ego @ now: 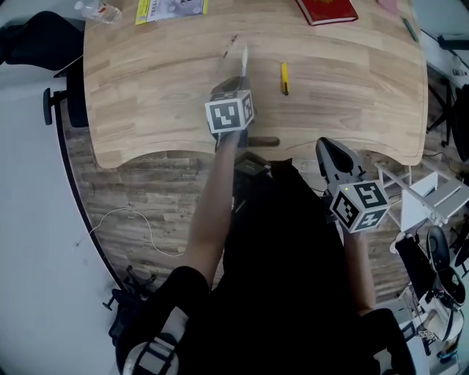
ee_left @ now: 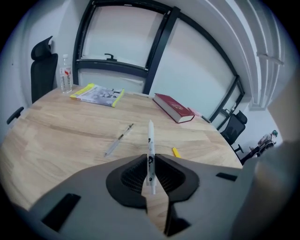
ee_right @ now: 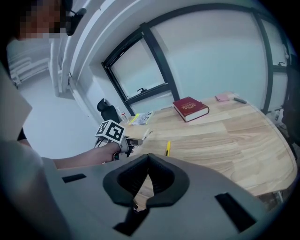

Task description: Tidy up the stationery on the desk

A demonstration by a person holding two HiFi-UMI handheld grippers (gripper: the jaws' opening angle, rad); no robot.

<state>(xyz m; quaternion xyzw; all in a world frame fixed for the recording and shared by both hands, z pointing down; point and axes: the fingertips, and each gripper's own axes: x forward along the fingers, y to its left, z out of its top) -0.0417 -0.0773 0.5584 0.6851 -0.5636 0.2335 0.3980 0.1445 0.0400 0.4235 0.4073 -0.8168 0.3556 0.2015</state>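
Note:
My left gripper [ego: 236, 82] hovers over the front of the wooden desk [ego: 146, 102], shut on a white pen [ego: 244, 60] that points away from me. In the left gripper view the white pen [ee_left: 150, 145] stands up between the closed jaws of the left gripper [ee_left: 150, 158]. A clear pen [ego: 229, 46] lies just beyond it, and a yellow pen [ego: 284, 78] lies to its right. My right gripper [ego: 327, 146] hangs at the desk's front edge, shut with nothing in it. The right gripper view shows the right gripper [ee_right: 148, 158] with its jaws touching.
A red book [ego: 327, 10] lies at the far right of the desk, a yellow booklet [ego: 170, 7] and a water bottle [ego: 99, 10] at the far left. A pink item [ee_right: 222, 97] and a dark pen [ee_right: 240, 100] lie past the book. Office chairs [ee_left: 42, 70] stand around the desk.

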